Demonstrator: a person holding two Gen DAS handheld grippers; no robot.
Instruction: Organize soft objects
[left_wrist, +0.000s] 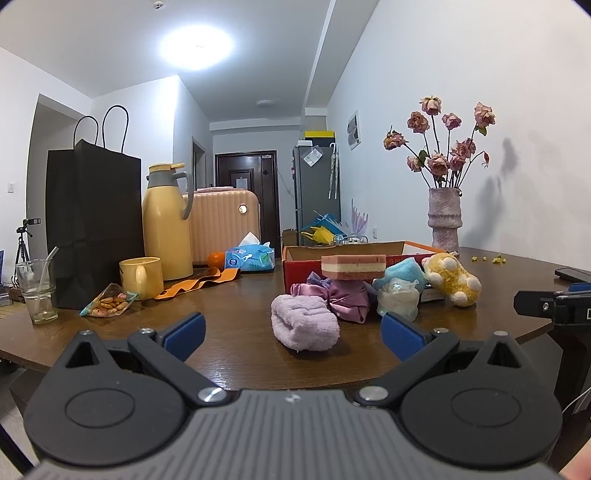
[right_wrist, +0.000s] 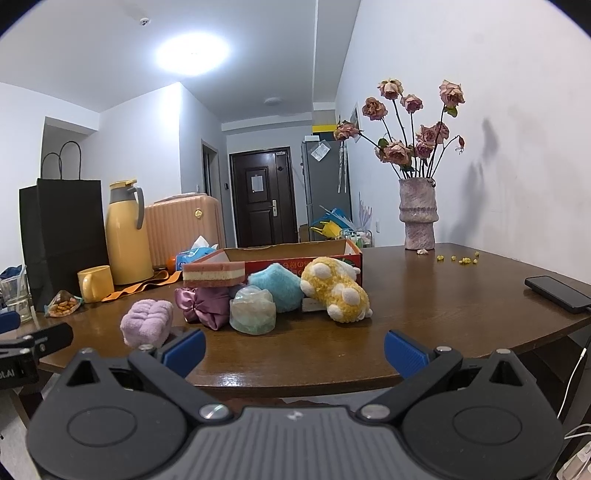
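Note:
Soft objects lie on the brown table in front of an open red cardboard box (left_wrist: 303, 267) (right_wrist: 332, 258): a lilac rolled towel (left_wrist: 304, 326) (right_wrist: 147, 325), a pink satin bundle (left_wrist: 349, 301) (right_wrist: 207, 304), a striped pink sponge (left_wrist: 353, 266) (right_wrist: 213, 274) resting on top, a blue fluffy piece (left_wrist: 400, 273) (right_wrist: 277, 286), a pale translucent pouch (left_wrist: 399, 299) (right_wrist: 253, 310), a yellow plush with white dots (left_wrist: 452, 278) (right_wrist: 336, 290). My left gripper (left_wrist: 293, 334) is open, near the towel. My right gripper (right_wrist: 295, 349) is open, short of the pile.
Left on the table stand a black paper bag (left_wrist: 94, 225), yellow thermos (left_wrist: 166, 225), yellow mug (left_wrist: 142, 277), glass (left_wrist: 37, 291), snack packet (left_wrist: 107, 304), orange strap (left_wrist: 199, 284), tissue pack (left_wrist: 251, 258). A vase of dried roses (right_wrist: 417, 214) stands at the back right; a phone (right_wrist: 557, 293) lies at the right edge.

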